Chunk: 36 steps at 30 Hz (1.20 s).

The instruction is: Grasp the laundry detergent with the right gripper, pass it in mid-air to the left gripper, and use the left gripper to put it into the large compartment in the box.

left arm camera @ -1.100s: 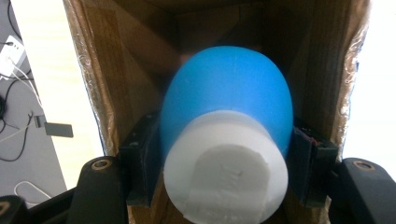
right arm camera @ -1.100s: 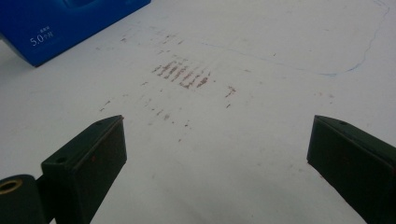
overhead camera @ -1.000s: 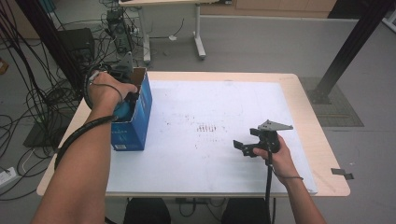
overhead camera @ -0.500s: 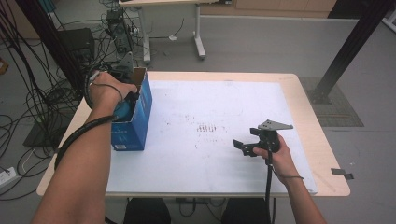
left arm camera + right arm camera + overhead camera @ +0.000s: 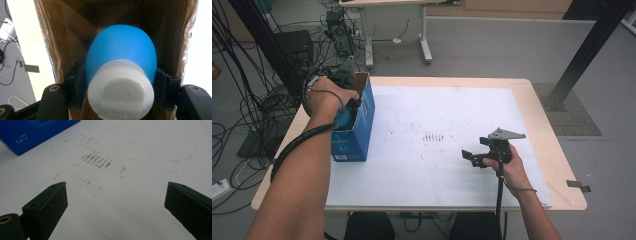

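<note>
An open blue cardboard box (image 5: 358,131) stands at the table's left edge. My left gripper (image 5: 348,111), under the person's hand, reaches into its top. In the left gripper view the left gripper (image 5: 121,83) is shut on a round blue object (image 5: 122,50) with a white cylindrical base (image 5: 121,93), inside the box's brown walls (image 5: 62,37). My right gripper (image 5: 473,157) rests low over the white sheet at the front right. Its jaws stand wide open with nothing between them, right gripper (image 5: 116,202), and the blue box (image 5: 32,132) lies far off.
A white sheet (image 5: 437,165) covers most of the wooden table, with reddish-brown smudges (image 5: 434,137) near its middle. Cables and equipment (image 5: 257,100) crowd the floor at the left. A black post (image 5: 587,55) rises at the right, and a second table (image 5: 382,5) stands behind.
</note>
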Available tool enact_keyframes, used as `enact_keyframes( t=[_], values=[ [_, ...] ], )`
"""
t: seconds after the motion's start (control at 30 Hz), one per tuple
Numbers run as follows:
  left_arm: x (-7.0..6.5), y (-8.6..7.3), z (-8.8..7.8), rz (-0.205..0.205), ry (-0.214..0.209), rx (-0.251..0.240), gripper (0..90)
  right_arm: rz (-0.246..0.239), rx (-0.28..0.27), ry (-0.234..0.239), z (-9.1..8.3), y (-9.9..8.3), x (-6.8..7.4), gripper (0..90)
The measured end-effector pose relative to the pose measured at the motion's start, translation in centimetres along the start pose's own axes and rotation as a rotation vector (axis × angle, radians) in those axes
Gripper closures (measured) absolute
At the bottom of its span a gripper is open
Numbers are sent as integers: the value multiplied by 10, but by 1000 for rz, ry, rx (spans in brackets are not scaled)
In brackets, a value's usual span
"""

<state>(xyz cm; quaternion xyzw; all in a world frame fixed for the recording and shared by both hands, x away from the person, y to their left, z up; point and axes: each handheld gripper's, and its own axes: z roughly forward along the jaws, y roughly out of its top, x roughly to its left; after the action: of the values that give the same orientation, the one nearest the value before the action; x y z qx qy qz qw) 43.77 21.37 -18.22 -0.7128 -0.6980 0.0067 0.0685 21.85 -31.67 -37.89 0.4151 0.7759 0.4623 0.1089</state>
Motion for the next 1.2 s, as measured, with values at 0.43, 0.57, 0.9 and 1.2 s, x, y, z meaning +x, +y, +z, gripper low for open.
enact_keyframes(
  t=[0.43, 0.57, 0.9, 1.2],
  values=[
    [0, 0, 0, 3, 3, 3, 376, 4, -2, -1, -1, 0, 0, 44],
    [-1, 0, 0, -1, 2, 1, 376, 5, -3, 0, -1, -1, 0, 44],
    [2, 0, 0, -1, -6, 4, 374, 8, -4, 2, 0, -1, 0, 44],
    [3, 1, 0, 3, -11, 8, 373, 11, -3, 7, 2, -2, 0, 45]
  ],
)
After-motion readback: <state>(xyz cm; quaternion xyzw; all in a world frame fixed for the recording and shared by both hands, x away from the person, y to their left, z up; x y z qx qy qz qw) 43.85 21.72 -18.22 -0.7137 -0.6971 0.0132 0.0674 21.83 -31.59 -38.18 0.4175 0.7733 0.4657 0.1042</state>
